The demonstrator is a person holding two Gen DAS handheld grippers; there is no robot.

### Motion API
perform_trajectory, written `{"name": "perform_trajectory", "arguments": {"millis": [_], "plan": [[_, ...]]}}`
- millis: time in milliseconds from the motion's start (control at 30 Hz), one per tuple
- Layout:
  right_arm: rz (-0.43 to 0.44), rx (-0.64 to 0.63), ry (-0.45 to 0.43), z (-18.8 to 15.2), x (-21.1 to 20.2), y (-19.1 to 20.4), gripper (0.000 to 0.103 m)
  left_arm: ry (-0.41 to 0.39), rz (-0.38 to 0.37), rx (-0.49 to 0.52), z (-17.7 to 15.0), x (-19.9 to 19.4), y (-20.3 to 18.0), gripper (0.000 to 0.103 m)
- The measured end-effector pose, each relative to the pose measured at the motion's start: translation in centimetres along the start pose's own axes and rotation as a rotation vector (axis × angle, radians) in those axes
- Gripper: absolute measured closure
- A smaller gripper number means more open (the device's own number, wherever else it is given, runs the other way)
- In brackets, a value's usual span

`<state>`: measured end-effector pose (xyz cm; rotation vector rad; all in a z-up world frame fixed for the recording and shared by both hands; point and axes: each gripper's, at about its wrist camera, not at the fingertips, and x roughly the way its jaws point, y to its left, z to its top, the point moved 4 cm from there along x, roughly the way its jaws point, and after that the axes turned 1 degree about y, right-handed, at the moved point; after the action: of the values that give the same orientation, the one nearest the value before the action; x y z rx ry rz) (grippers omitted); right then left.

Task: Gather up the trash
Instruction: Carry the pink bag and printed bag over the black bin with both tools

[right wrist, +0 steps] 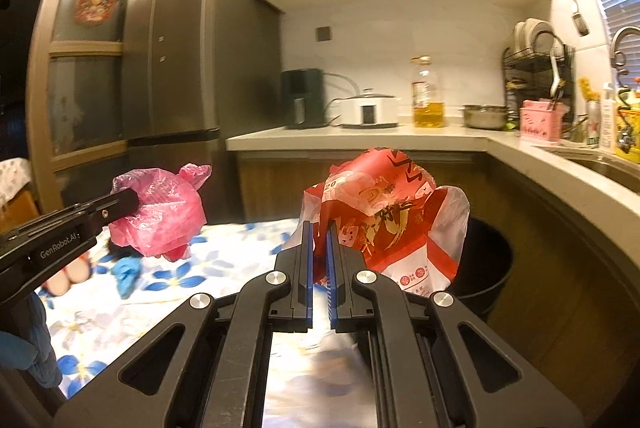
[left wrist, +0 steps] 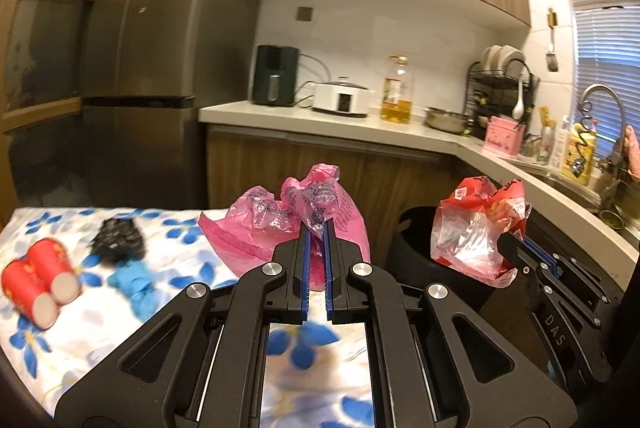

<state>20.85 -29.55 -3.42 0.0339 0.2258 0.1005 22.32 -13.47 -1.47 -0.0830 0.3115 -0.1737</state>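
My left gripper (left wrist: 317,228) is shut on a crumpled pink plastic bag (left wrist: 288,216) and holds it in the air above the table's far edge; the bag also shows in the right wrist view (right wrist: 160,211). My right gripper (right wrist: 319,228) is shut on a red and clear printed plastic bag (right wrist: 384,220) and holds it above a black bin (right wrist: 488,268). In the left wrist view that bag (left wrist: 472,228) hangs over the bin (left wrist: 412,240). On the flowered tablecloth (left wrist: 80,316) lie two red paper cups (left wrist: 40,280), a black crumpled wrapper (left wrist: 118,238) and a blue crumpled piece (left wrist: 134,286).
A kitchen counter (left wrist: 360,125) runs behind and along the right, with an air fryer (left wrist: 276,75), a white cooker (left wrist: 342,97), an oil bottle (left wrist: 396,91), a steel bowl (left wrist: 446,117) and a dish rack (left wrist: 502,83). A tall fridge (left wrist: 160,47) stands at the left.
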Motion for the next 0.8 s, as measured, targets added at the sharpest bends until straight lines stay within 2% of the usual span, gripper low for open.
{"name": "perform_trajectory", "arguments": {"millis": [367,800], "plan": [[-0.095,0.050,-0.049,1.8,0.9,-6.0,0.097,-0.034,-0.106,0.057,2.0,3.6,-6.4,0.098],[-0.111,0.053,-0.042,2.1,2.8,-9.1,0.097,-0.020,-0.192,0.094,2.0,8.2,-11.9,0.098]]}}
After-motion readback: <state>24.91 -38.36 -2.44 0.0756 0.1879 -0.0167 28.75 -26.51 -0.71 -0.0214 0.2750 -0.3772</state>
